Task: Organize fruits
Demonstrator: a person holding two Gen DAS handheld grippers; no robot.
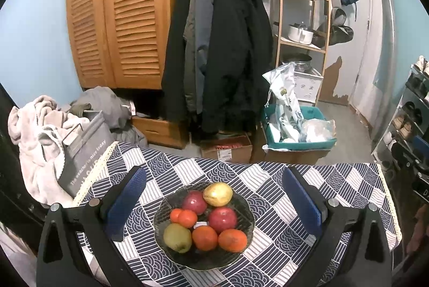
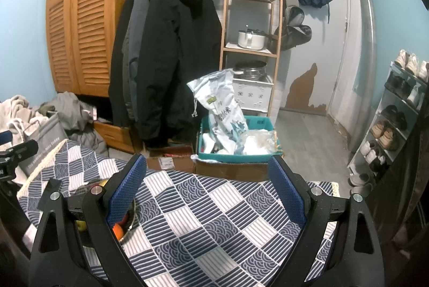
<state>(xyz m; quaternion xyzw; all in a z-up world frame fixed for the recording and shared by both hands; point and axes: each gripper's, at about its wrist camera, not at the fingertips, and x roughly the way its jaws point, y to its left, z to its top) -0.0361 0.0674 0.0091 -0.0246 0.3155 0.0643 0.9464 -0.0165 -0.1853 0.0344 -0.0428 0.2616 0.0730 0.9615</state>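
A dark glass bowl (image 1: 161, 209) stands on the blue-and-white patterned tablecloth (image 1: 270, 187). It holds two red apples (image 1: 222, 218), a yellow pear (image 1: 217, 193), a green pear (image 1: 177, 237) and several oranges (image 1: 205, 238). My left gripper (image 1: 214, 196) is open and empty, above the bowl with its blue pads (image 1: 127, 202) on either side. My right gripper (image 2: 207, 190) is open and empty over bare cloth (image 2: 214, 220). In the right wrist view the bowl (image 2: 131, 222) shows only partly, behind my left finger, with an orange (image 2: 118, 230) peeking out.
A grey laundry basket (image 1: 85, 150) with towels stands by the table's left edge. Beyond the far edge are cardboard boxes (image 1: 228, 149), a teal bin (image 1: 300, 142) with bags, hanging coats (image 1: 222, 51) and a wooden shelf (image 1: 303, 19). A shoe rack (image 2: 394, 120) stands at the right.
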